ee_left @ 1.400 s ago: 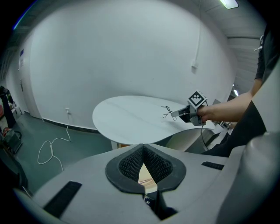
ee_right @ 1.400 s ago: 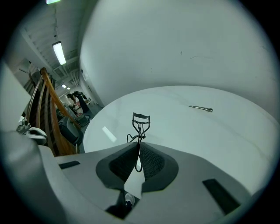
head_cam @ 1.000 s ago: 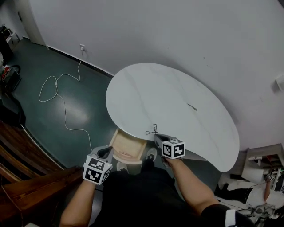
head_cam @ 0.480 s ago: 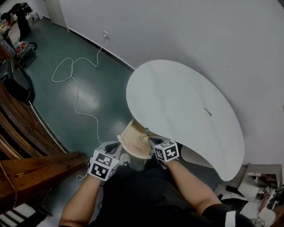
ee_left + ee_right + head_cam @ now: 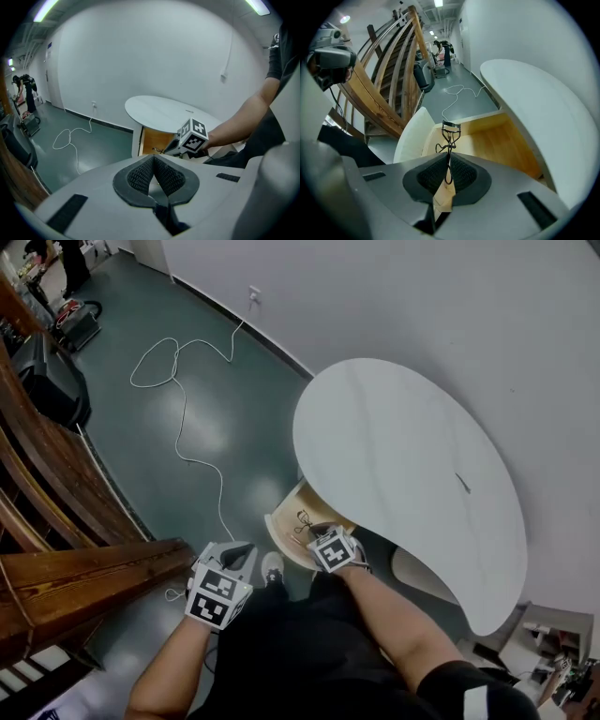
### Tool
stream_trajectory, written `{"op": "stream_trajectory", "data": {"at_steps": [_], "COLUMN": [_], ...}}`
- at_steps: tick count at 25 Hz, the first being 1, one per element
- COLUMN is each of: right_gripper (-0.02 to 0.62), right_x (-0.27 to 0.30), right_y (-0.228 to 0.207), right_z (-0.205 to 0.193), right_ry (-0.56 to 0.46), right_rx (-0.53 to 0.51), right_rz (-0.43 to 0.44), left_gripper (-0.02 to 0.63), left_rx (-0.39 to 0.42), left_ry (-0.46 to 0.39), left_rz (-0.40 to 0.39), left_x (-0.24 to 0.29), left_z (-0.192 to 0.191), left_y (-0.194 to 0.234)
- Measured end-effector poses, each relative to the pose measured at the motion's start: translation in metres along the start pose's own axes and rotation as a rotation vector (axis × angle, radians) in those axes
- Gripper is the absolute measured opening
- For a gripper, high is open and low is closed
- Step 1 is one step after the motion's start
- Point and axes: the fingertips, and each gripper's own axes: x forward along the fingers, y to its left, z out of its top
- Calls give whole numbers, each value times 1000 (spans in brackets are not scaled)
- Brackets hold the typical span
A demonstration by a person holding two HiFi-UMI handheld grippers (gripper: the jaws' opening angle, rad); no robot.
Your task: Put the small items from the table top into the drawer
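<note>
A black eyelash curler point(image 5: 449, 135) sticks out of my right gripper point(image 5: 447, 161), which is shut on its handles. It hangs over the open wooden drawer point(image 5: 499, 147) under the white table point(image 5: 543, 101). In the head view the curler point(image 5: 305, 519) shows above the drawer point(image 5: 286, 526), just ahead of the right gripper point(image 5: 315, 532). A thin dark item point(image 5: 462, 484) lies on the table top point(image 5: 394, 437) near its far right side. My left gripper point(image 5: 153, 161) is shut with nothing in it, held low and left of the drawer point(image 5: 157, 140); the head view shows the left gripper point(image 5: 234, 554) over the floor.
The drawer's white front point(image 5: 410, 136) faces me. A white cable point(image 5: 178, 390) loops over the green floor point(image 5: 150, 456). Wooden stair rails point(image 5: 56, 512) rise at the left. A white wall point(image 5: 450, 315) stands behind the table. My legs and a shoe point(image 5: 273, 565) are below the drawer.
My right gripper has carried the eyelash curler from the table's near edge to over the open drawer. The head view has swung left. The left gripper stays low and shut.
</note>
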Motion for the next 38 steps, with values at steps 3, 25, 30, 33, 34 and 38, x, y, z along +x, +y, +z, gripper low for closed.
{"op": "stream_trajectory", "data": {"at_steps": [3,25,30,33,34,38], "right_gripper": [20,32,31,31,30,28], "right_x": [20,26,-10,-30,-39,-81], "right_y": [0,8,6,3,1,-10], "right_z": [-6,22,35,42,44,51], "right_ry": [39,-16,-96,-145,-158,-233], "right_rx": [-3,23,74,108,118,165], "right_rz": [22,30,17,5,-1,-37], "left_gripper": [14,14,14,14,14,14], "left_rx": [-25,-63,-15,12,18,43], "left_ry": [5,17,3,-1,-7,-28], "left_rz": [18,32,3,0,-6,-47], "left_x": [-4,-2,9,14,16,23], "left_z": [-4,-9,8,18,22,36], "left_y": [2,21,16,16,14,3]}}
